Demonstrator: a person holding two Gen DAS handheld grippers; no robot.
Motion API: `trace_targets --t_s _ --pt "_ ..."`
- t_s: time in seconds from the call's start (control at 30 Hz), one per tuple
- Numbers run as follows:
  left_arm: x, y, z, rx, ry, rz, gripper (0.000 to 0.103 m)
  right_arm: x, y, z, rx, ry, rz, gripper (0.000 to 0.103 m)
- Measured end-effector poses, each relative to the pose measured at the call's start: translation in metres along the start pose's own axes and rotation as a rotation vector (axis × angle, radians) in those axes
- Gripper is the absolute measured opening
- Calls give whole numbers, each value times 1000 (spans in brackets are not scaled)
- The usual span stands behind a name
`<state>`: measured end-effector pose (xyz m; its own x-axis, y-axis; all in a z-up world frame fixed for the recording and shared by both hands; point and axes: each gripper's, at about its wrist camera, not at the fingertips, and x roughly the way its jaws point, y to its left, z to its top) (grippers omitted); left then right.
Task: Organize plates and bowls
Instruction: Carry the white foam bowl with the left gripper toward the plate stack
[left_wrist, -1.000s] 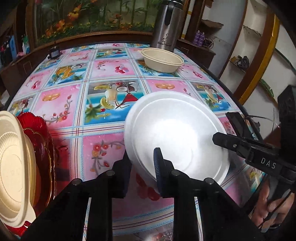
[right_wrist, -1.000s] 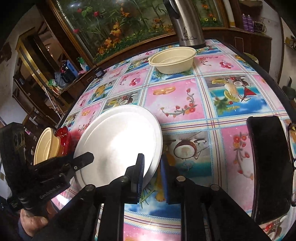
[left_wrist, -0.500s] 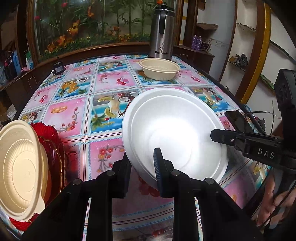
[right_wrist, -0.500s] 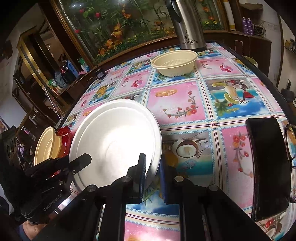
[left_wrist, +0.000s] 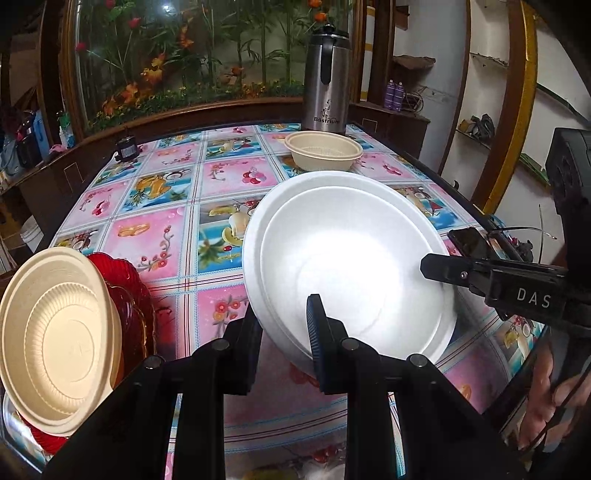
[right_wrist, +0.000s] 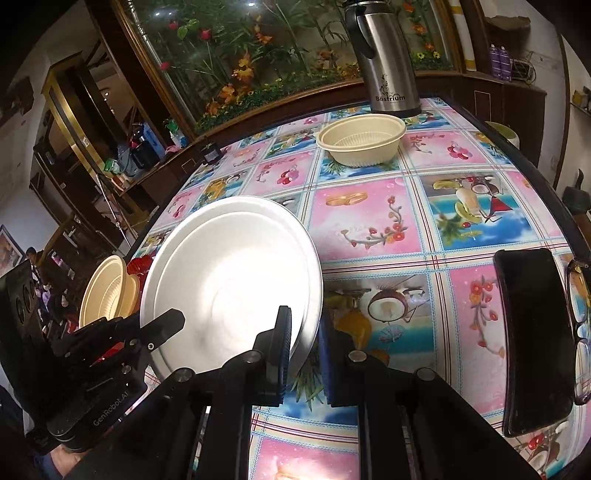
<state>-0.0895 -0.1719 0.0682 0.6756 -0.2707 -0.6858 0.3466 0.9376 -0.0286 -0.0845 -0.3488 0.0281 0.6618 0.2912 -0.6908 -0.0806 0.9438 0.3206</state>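
Observation:
A large white foam plate (left_wrist: 351, 258) is held in the air above the table by both grippers, tilted. My left gripper (left_wrist: 284, 325) is shut on its near-left rim. My right gripper (right_wrist: 304, 343) is shut on its right rim; the plate (right_wrist: 229, 280) fills the left of the right wrist view. A cream bowl (left_wrist: 55, 332) stands on edge against red glass plates (left_wrist: 129, 299) in a rack at the left. Another cream bowl (left_wrist: 323, 151) sits on the far side of the table.
The table (left_wrist: 159, 236) has a bright fruit-pattern cloth. A steel thermos (left_wrist: 327, 81) stands behind the far bowl. A black phone (right_wrist: 532, 332) and glasses (right_wrist: 581, 332) lie at the table's right edge. A small black object (left_wrist: 125, 147) sits far left.
Both grippers have lifted the white plate higher off the table and drawn back a little. The rack with the cream bowl has come further into the left wrist view.

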Motion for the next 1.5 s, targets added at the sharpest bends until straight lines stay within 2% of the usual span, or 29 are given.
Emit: trace_targets --t_s 1.5 --pt "-23 25 -6 -20 -83 56 21 11 36 9 -63 4 -1 14"
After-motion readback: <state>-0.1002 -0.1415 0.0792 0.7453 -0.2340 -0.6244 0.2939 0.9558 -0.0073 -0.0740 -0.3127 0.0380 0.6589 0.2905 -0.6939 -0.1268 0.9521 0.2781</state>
